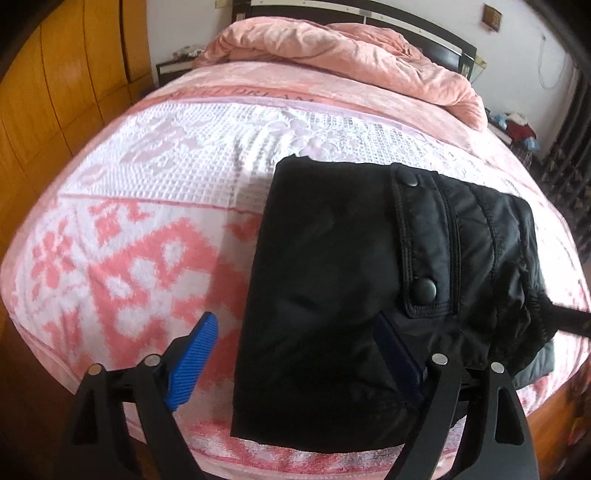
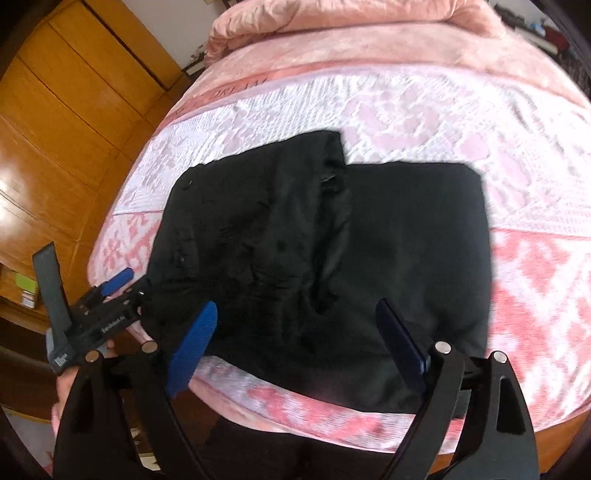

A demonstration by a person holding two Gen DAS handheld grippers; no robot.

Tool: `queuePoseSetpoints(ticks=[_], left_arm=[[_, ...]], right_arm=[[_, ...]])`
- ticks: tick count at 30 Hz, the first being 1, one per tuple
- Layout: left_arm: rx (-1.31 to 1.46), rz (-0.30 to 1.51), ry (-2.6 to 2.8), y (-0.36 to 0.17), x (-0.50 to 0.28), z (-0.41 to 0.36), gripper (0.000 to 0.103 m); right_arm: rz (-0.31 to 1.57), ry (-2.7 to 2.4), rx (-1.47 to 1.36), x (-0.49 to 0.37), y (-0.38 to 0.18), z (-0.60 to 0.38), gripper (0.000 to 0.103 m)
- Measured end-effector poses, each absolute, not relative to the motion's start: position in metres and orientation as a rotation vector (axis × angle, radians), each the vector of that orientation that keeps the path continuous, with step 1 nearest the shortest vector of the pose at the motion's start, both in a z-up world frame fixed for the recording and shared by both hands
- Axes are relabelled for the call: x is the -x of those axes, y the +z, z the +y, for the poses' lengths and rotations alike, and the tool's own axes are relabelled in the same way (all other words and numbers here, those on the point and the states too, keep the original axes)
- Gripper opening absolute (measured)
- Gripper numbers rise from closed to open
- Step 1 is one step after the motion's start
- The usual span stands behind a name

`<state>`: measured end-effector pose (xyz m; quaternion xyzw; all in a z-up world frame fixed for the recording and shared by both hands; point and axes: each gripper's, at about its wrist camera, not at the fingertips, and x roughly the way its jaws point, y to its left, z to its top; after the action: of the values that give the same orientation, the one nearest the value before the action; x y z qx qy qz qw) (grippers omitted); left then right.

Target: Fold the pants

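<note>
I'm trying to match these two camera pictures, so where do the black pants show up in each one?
Left wrist view: the black pants fill the centre and right, snap pocket at the right.
Right wrist view: the black pants lie across the centre, reaching the near bed edge.
Shared landmark: the bunched pink quilt at the top.

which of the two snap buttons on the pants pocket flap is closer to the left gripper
The lower snap, at the flap's near corner; it sits just above the left gripper. The other snap is at the flap's far end, up the pants.
</note>
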<state>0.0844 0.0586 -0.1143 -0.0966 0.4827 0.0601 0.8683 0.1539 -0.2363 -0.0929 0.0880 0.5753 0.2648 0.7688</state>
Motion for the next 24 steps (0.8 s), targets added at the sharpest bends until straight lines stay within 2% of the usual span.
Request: queuePoseSetpoints(ticks=[7,12,17,19,21,24], left_arm=[[0.353,1.038,0.048,-0.125,-0.082,0.071,0.087],[0.445,1.058,0.031,-0.135,-0.08,0.079,0.089],[0.476,1.058,0.036,-0.136,-0.077,0.079,0.089],[0.484,1.058,0.038,-0.135,-0.076,0.079,0.089],[0.492,1.057,0.041,-0.133,-0.075,0.079,0.089],[0.505,1.057,0.045,-0.13,-0.075,0.078,0.089]], right_arm=[[1.354,0.601,-0.231,-0.165,-0.126,-0.214,0.088],[1.347,0.595,-0.17,-0.167,-0.136,-0.201,0.087],[1.308,0.604,-0.087,-0.164,-0.132,-0.191,0.061],[1.284,0.597,-0.074,-0.162,-0.127,-0.192,0.042],[1.27,0.607,-0.082,-0.161,-0.123,-0.196,0.034],[1.241,0.627,-0.089,-0.158,-0.114,-0.201,0.03]])
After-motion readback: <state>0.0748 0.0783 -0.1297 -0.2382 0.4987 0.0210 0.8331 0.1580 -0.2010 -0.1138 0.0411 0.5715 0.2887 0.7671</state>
